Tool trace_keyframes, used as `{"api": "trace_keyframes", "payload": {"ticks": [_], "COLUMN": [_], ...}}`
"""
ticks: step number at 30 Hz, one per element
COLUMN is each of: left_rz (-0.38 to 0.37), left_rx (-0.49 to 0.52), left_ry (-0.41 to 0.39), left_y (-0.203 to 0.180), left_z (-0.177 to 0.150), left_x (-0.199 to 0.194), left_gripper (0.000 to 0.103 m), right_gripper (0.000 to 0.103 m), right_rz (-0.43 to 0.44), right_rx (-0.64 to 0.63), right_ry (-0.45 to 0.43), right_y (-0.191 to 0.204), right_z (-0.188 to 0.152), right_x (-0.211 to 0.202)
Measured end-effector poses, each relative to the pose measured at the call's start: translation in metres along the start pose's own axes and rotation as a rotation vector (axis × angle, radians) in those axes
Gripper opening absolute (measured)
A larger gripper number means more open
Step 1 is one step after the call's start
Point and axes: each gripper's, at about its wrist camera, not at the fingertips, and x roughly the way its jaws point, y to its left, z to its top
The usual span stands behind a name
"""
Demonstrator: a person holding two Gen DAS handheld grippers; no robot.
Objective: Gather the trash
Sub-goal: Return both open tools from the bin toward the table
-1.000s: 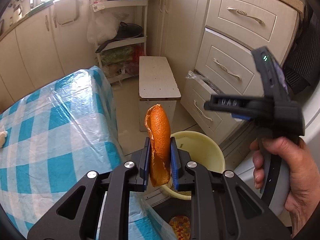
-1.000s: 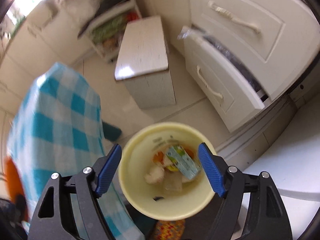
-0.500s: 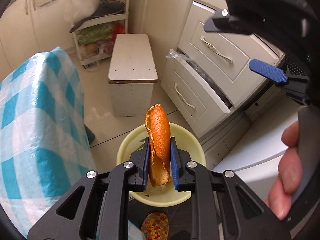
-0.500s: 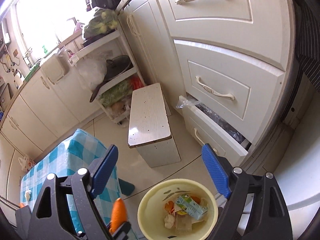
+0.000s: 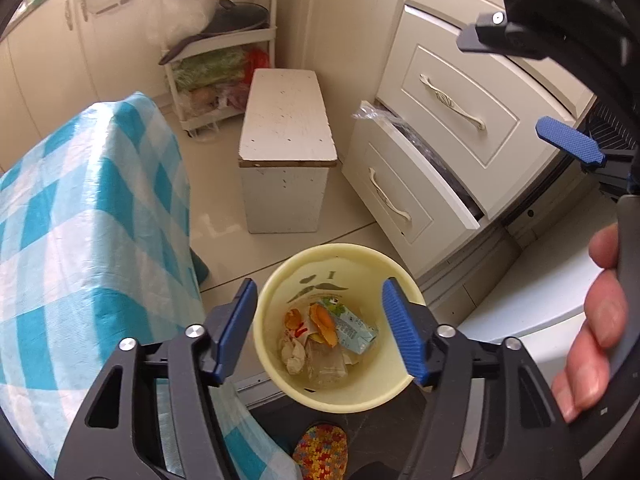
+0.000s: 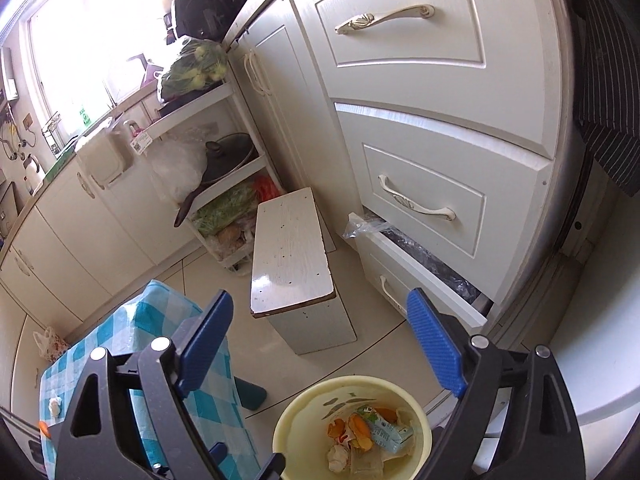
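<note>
The jaws of the left gripper stand apart with nothing between them; they have just been opening, and the orange peel they carried half a second ago now lies in the yellow bucket directly below. The jaws of the right gripper are wide apart too, empty, and have been easing a little wider.

Inside the bucket the peel rests on a small drink carton, beside crumpled paper and another scrap of orange. The bucket stands on the floor, just beside the corner of the counter, which is draped in a blue-and-white checked cloth under clear plastic. A crocheted, many-coloured piece shows at the bottom edge of the left wrist view, just below the bucket.

Beyond the bucket a white wooden stool stands on the tiles. To its right the lowest cabinet drawer is pulled out, with a plastic bag caught at its top edge; it stands near the bucket without covering it. Behind the stool a white shelf rack holds a dark pan, bags and greens. On the far part of the counter, in the right wrist view, a small crumpled white scrap lies on the cloth.

The left gripper points steeply down over the bucket's mouth. The right gripper is held higher and to the right, less steeply tilted; a hand wraps its handle, fingers curled around the grip.
</note>
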Motion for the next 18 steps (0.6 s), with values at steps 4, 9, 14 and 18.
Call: {"api": "trace_keyframes", "payload": {"ticks": [4,9,14,18], "left_rz": [0.038,0.083,0.12,0.142], "left_rx": [0.003,0.004,0.002,-0.01], "left_ry": [-0.038,-0.081,-0.096,-0.098], "left_y": [0.008,0.021,0.034,0.044], "left_z": [-0.005,-0.011,-0.015,-0.017], "left_x": [-0.016,-0.034,-0.045,-0.05], "left_gripper": [0.075,0.083,0.087,0.087], "right_gripper": [0.087,0.088,0.089,0.089], "right_rz": [-0.008,-0.006,-0.008,-0.011], "right_rx": [0.007,-0.012,-0.043,-0.056], "right_ry": [-0.005,-0.002,-0.004,0.001], "right_y": [-0.001,0.005,0.015,0.02], "right_z": [0.001,0.0,-0.002,-0.003], "right_x": [0.0,0.001,0.001,0.003]}}
